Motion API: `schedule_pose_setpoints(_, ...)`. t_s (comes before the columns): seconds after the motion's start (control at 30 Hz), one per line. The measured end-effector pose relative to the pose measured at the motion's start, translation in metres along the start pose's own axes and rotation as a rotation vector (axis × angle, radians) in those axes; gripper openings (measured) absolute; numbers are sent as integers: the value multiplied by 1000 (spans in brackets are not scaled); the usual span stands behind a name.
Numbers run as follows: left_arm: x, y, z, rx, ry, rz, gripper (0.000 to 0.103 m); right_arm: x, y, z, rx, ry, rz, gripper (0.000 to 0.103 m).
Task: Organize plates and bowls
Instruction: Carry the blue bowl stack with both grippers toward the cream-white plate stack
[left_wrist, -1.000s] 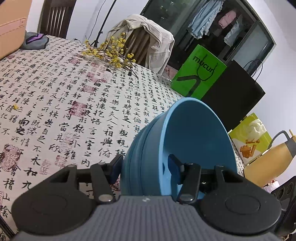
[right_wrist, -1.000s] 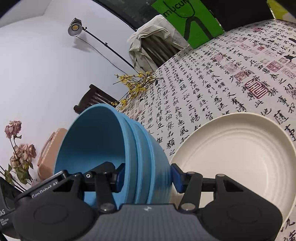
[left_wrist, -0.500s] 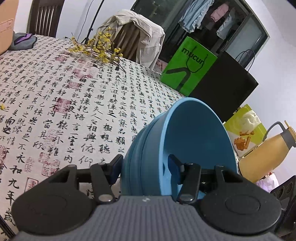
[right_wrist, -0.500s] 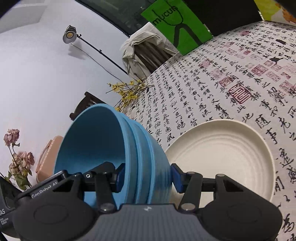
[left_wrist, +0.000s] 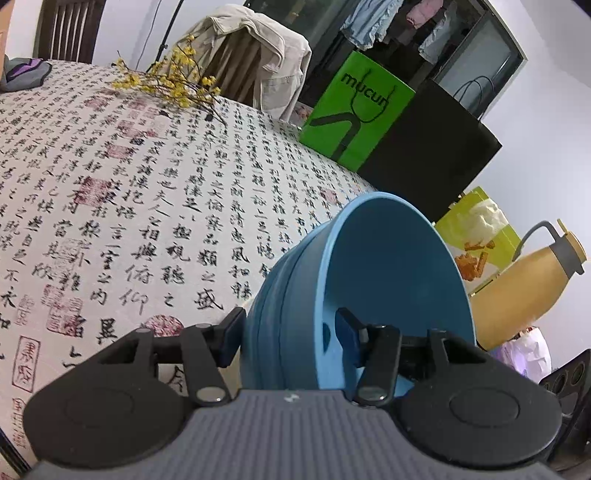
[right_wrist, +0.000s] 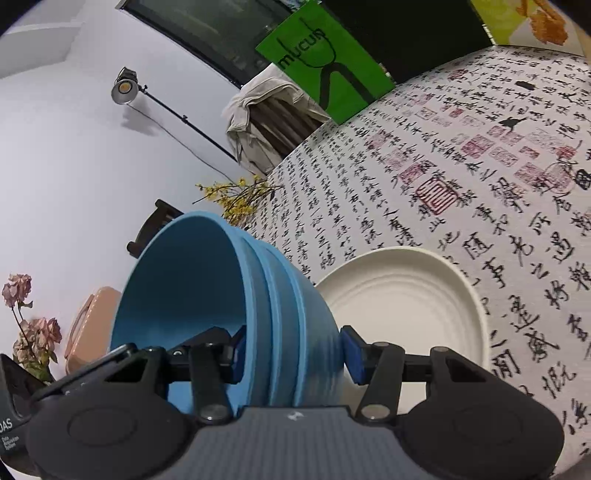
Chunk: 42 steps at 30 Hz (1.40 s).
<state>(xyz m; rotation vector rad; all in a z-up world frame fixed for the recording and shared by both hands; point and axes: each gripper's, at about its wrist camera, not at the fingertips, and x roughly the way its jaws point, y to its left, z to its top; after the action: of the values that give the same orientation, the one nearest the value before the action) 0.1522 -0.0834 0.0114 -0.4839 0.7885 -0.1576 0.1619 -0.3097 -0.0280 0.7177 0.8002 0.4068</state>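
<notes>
Carrying the blue bowls (left_wrist: 369, 280) is the step in hand. They sit nested one inside another, tipped on their side, and are held up off the tabletop (left_wrist: 147, 206). The left hand-held gripper (left_wrist: 291, 341) pinches the rims, with one finger outside the stack and the other inside the top bowl. The right hand-held gripper (right_wrist: 291, 350) pinches the same stack from the other side, one finger inside and one outside. Both are about half closed and clamped on the bowls.

A white plate (right_wrist: 406, 310) lies flat on the tabletop, just beside and below the stack in the right view. I think the bowls are meant to go on or next to it, but I cannot tell which.

The next move needs both hands to go together. They should turn the bowls level, lower them slowly, and only let go when the bottom bowl rests flat. If one side lets go first, the stack could tip and slide apart.
</notes>
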Motion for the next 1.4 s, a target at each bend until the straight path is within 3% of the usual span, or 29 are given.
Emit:
schedule_pose_setpoints(1.07, 46, -11, -16, -2, 127, -39, 51, -10, -36, 2, 52, -29, -100, 51)
schedule_pose_setpoints(1.4, 46, -11, -14, 19, 116, -51, 55, -5, -38, 5, 34, -28, -116, 55)
